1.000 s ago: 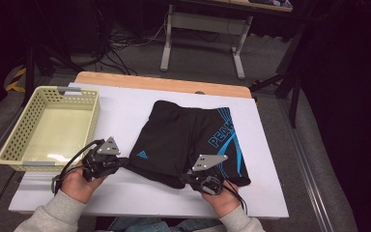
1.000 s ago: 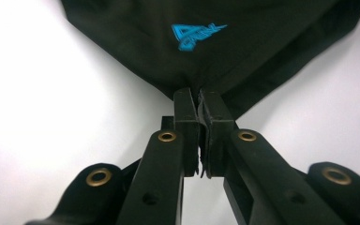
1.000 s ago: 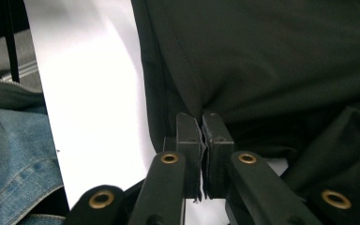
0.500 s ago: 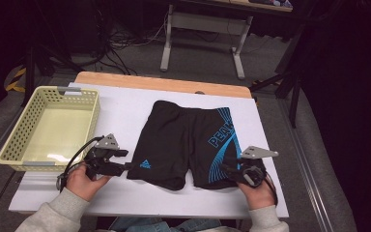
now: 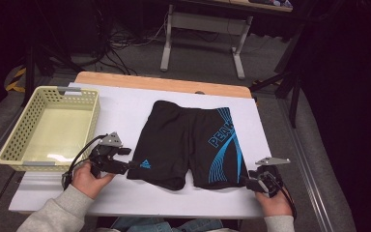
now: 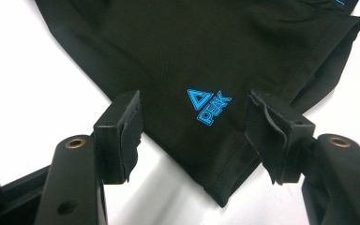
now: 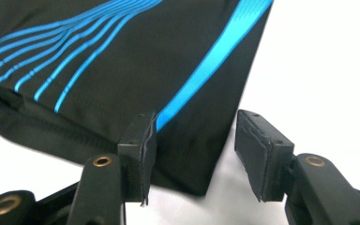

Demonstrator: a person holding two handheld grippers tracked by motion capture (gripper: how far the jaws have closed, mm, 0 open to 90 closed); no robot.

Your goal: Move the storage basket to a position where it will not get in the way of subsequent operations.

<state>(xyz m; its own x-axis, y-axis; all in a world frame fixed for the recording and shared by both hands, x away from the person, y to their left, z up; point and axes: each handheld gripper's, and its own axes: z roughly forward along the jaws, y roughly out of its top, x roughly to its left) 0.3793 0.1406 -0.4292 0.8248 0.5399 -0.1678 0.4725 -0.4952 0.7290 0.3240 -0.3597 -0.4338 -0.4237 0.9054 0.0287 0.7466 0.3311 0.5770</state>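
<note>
Black swim shorts (image 5: 188, 140) with blue stripes and a blue PEAK logo lie spread flat on the white table (image 5: 125, 108). My left gripper (image 5: 128, 164) sits at the left leg's hem corner. In the left gripper view its jaws have just been opening, and the logo corner (image 6: 206, 56) lies between the pads (image 6: 129, 136) untouched; the gripper (image 6: 194, 133) is open. My right gripper (image 5: 248, 182) is at the right leg's hem corner. Its jaws have just been opening too: the gripper (image 7: 194, 150) stands open over the striped corner (image 7: 122, 61).
A pale yellow plastic basket (image 5: 67, 90) stands on the table's left side, close to my left hand. A wooden strip (image 5: 164, 83) runs along the table's far edge. Beyond it are a metal desk frame (image 5: 241, 53) and cables on a dark floor.
The shorts were bunched between both shut grippers; now they lie flat. My right gripper moved right to the right leg corner. Both grippers opened and let go of the fabric.
</note>
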